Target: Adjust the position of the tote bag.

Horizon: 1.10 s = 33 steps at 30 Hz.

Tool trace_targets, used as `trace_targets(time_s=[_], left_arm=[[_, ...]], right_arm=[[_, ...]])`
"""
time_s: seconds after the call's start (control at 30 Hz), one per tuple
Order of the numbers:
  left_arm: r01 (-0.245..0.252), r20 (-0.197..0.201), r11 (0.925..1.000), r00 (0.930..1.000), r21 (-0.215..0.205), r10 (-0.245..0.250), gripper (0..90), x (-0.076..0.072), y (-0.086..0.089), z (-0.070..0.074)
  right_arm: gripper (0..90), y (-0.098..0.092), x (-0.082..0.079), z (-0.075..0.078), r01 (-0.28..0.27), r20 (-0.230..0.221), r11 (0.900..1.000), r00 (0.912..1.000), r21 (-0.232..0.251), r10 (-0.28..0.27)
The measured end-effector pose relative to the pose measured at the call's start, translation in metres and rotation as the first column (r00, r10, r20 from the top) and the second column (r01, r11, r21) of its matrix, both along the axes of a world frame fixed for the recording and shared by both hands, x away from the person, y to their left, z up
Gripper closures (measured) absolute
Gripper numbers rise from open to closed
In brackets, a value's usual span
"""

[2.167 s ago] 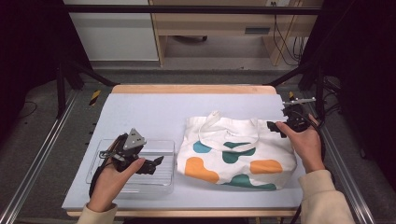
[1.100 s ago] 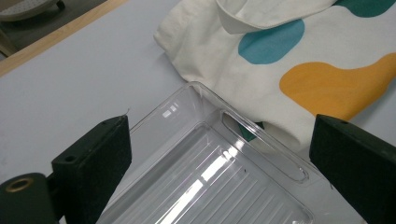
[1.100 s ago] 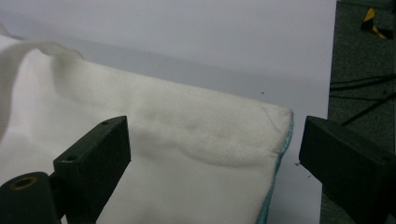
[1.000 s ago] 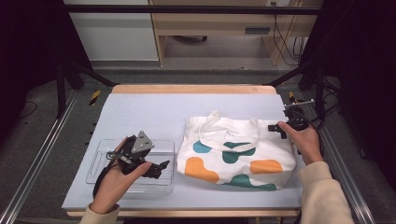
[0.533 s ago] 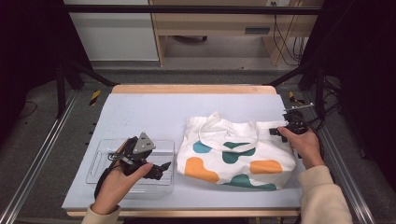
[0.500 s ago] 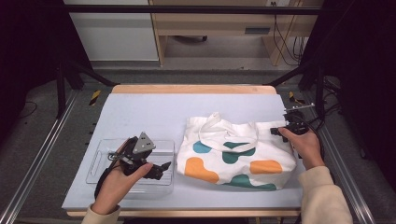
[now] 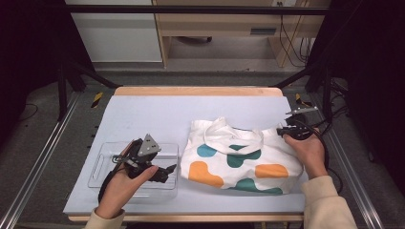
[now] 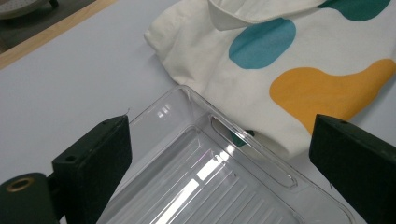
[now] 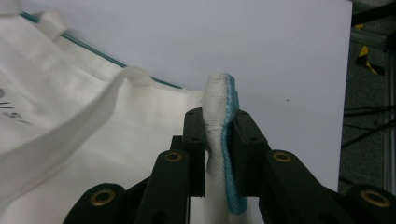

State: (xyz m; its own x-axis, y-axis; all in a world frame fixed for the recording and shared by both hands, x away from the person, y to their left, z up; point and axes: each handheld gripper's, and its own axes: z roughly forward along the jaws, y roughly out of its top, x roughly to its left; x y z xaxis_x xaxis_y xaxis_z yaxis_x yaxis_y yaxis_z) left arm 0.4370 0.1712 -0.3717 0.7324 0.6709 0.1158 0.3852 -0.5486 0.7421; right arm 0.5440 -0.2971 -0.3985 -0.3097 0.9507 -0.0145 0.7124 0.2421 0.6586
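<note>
On the table (image 7: 143, 107), a tote bag (image 7: 243, 160) lies flat on the right half, its handles (image 7: 229, 136) toward the far edge. Just left of it, toward the near edge, sits a clear tray (image 7: 107, 164) (in the left gripper view its corner (image 8: 243, 140) lies against the bag's edge (image 8: 261, 135), whether touching I cannot tell). The left gripper (image 7: 165, 171) hovers over the tray's right part, its jaws wide apart on either side of the tray's end. The right gripper (image 7: 282, 131) is at the bag's far right corner, where its jaws have just been closing and now pinch a fold of the bag's edge (image 9: 219, 130) standing up between them
</note>
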Motion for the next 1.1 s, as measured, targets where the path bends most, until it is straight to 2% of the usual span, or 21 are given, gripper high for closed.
trace_targets(time_s=[0.1, 0.23, 0.37, 0.47, 0.5, 0.67, 0.83, 0.9, 0.97, 1.1], left_arm=[[0.016, 0.006, 0.9997, 0.9999, 0.017, -0.016, 5.8, 0.004, -0.009, 0.003], [0.040, 0.025, 0.9984, 0.9988, 0.041, -0.041, 5.8, 0.013, -0.027, 0.009], [0.052, 0.038, 0.9972, 0.9978, 0.053, -0.054, 6.8, 0.026, -0.048, 0.016], [0.069, 0.035, 0.9940, 0.9967, 0.085, -0.073, 7.3, 0.039, -0.065, 0.020], [0.078, 0.037, 0.9935, 0.9960, 0.083, -0.082, 7.6, 0.042, -0.071, 0.020], [0.099, 0.023, 0.9912, 0.9946, 0.088, -0.101, 9.3, 0.058, -0.095, 0.019], [0.100, 0.017, 0.9906, 0.9946, 0.094, -0.102, 11.5, 0.071, -0.111, 0.014], [0.112, 0.011, 0.9881, 0.9935, 0.105, -0.113, 11.6, 0.074, -0.118, 0.013], [0.115, 0.011, 0.9889, 0.9931, 0.094, -0.116, 11.9, 0.076, -0.123, 0.012], [0.112, 0.012, 0.9890, 0.9935, 0.097, -0.113, 15.4, 0.086, -0.133, 0.009]], right_arm=[[78.2, 0.004, -0.013, 0.010, -0.025, 0.065, 1.000, 0.9976, 0.013, 0.024], [78.5, 0.008, -0.035, 0.024, -0.063, 0.149, 0.997, 0.9873, 0.033, 0.057], [78.5, 0.013, -0.059, 0.039, -0.122, 0.226, 0.991, 0.9685, 0.063, 0.105], [78.6, 0.018, -0.073, 0.049, -0.158, 0.264, 0.985, 0.9554, 0.075, 0.133], [78.6, 0.019, -0.077, 0.052, -0.171, 0.280, 0.982, 0.9491, 0.076, 0.144], [78.6, 0.025, -0.093, 0.062, -0.222, 0.319, 0.972, 0.9292, 0.079, 0.187], [78.6, 0.028, -0.106, 0.069, -0.278, 0.339, 0.957, 0.9110, 0.083, 0.235], [78.6, 0.029, -0.110, 0.070, -0.288, 0.341, 0.955, 0.9072, 0.074, 0.247], [78.6, 0.029, -0.113, 0.071, -0.295, 0.341, 0.952, 0.9053, 0.077, 0.253], [78.6, 0.031, -0.120, 0.074, -0.312, 0.350, 0.947, 0.8981, 0.082, 0.266]])
